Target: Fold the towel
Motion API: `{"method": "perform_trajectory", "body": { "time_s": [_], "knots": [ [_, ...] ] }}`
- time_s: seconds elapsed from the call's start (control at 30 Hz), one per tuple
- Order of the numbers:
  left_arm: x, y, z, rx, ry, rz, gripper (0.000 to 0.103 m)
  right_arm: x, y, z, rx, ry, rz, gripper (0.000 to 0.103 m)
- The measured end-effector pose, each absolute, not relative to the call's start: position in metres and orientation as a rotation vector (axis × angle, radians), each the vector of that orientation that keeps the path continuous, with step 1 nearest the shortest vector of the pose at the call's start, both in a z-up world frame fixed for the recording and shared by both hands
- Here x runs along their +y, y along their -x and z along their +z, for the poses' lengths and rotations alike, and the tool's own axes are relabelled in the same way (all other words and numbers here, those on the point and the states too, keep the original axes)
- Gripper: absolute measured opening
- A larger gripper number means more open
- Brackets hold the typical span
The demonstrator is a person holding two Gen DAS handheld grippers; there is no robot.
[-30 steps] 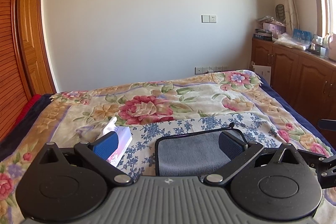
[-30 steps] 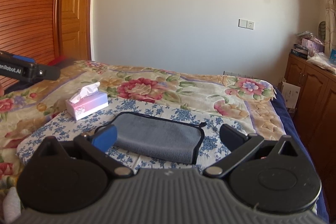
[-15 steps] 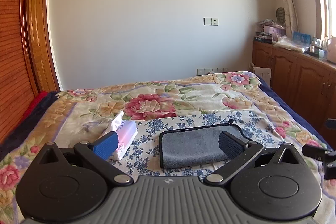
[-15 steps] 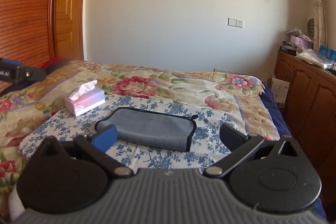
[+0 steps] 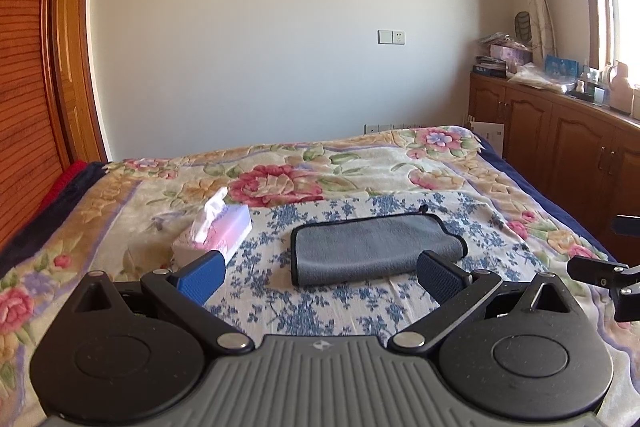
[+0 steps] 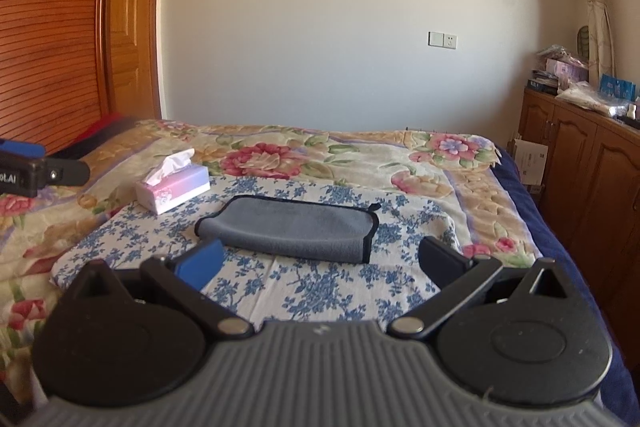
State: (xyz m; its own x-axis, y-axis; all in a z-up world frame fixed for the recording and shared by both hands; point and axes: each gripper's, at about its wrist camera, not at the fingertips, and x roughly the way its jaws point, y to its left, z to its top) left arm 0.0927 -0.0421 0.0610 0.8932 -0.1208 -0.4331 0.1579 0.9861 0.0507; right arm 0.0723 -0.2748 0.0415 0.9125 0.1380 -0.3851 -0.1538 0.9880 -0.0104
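- The left hand-held gripper is hovering with fingers spread, gripping nothing.
- The right hand-held gripper is doing likewise.
- The folded grey towel is lying on the bed just ahead of both, a tissue box sitting ahead-left.

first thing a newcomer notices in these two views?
The gray towel, folded, lying on the blue-flowered cloth on the bed. Then the pink tissue box to its left on the floral blanket. Both the left gripper and right gripper hang open, short of the towel.
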Motion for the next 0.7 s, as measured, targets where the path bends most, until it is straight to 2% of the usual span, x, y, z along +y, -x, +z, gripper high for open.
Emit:
{"method": "perform_trajectory", "body": {
  "time_s": [0.7],
  "knots": [
    [-0.009,-0.050,0.022,0.421,-0.081,-0.048,0.103,-0.271,-0.041,0.014,0.396,0.035,0.150,0.103]
  ]
}}
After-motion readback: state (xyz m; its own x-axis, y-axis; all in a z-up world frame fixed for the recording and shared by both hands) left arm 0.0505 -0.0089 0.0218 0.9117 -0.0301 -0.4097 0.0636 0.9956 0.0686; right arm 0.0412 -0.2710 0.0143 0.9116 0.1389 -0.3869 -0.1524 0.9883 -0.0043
